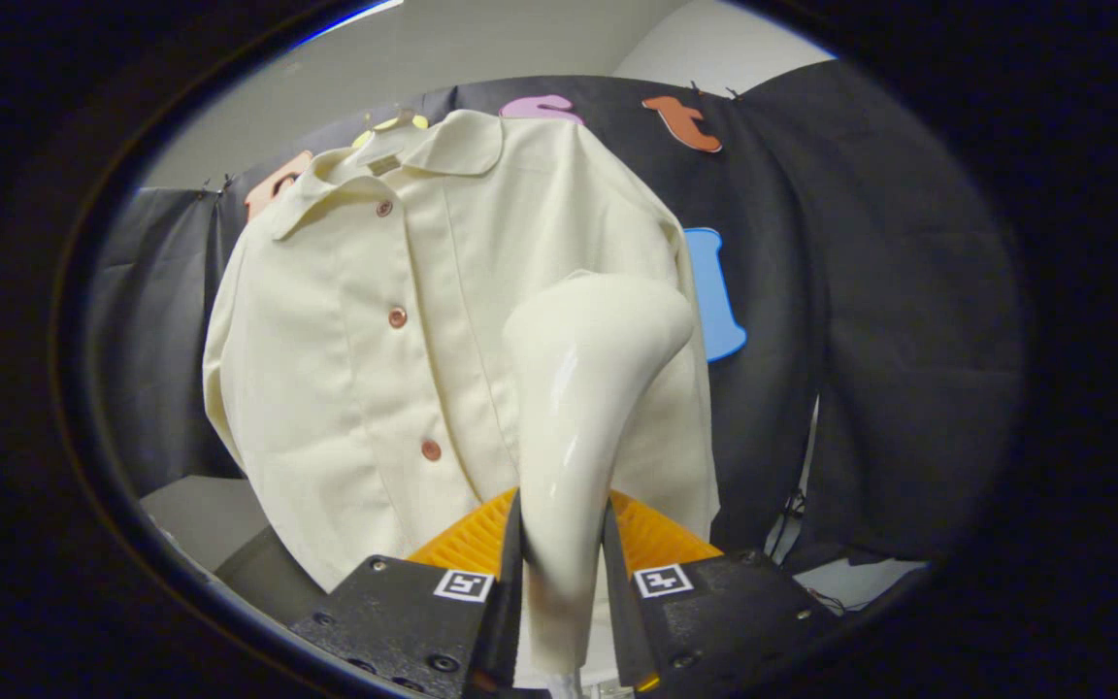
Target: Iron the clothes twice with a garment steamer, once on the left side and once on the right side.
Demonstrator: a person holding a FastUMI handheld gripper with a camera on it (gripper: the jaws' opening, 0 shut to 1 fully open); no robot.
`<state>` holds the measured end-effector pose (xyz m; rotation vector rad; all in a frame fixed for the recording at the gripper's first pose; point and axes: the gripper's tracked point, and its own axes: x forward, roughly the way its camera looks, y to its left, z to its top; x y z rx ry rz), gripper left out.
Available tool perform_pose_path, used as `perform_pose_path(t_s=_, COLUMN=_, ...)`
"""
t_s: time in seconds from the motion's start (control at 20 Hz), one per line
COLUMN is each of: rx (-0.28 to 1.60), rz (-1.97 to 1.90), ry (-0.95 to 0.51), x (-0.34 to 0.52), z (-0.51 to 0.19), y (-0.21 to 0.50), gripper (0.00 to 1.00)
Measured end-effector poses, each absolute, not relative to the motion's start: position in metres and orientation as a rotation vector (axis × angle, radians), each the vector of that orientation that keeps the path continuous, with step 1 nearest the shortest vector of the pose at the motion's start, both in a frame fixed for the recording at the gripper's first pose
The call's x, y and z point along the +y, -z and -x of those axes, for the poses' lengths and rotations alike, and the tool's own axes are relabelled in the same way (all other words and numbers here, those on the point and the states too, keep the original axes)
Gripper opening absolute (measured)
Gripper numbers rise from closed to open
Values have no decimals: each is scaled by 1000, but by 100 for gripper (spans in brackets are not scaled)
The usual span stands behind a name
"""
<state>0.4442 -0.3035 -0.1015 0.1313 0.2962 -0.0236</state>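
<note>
One garment steamer stands between the two fingers of my gripper, and both fingers press on its handle, so the grip is closed on it. One cream shirt hangs just beyond the fingers, in front of the black cloth wall. I count three brown buttons on its front. The steamer head points to about 1 o'clock and lies over the shirt at about 12 o'clock from my fingers. My gripper points forward and a little upward.
</note>
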Motion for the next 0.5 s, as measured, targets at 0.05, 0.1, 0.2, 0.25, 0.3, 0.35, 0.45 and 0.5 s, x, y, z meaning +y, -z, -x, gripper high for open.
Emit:
perform_pose_path(t_s=0.05, rx=305, rz=-142, ry=20, x=-306, z=-442, y=110, gripper=39)
perform_pose_path(t_s=0.1, rx=314, rz=-148, ry=16, x=-307, z=-441, y=117, gripper=39)
perform_pose_path(t_s=0.2, rx=332, rz=-161, ry=11, x=-310, z=-437, y=135, gripper=39)
perform_pose_path(t_s=0.25, rx=342, rz=-168, ry=11, x=-312, z=-434, y=144, gripper=39)
perform_pose_path(t_s=0.3, rx=352, rz=-170, ry=10, x=-314, z=-431, y=152, gripper=39)
perform_pose_path(t_s=0.35, rx=359, rz=-174, ry=11, x=-315, z=-429, y=160, gripper=39)
perform_pose_path(t_s=0.45, rx=375, rz=-182, ry=11, x=-318, z=-425, y=176, gripper=39)
perform_pose_path(t_s=0.5, rx=386, rz=-182, ry=13, x=-319, z=-422, y=184, gripper=39)
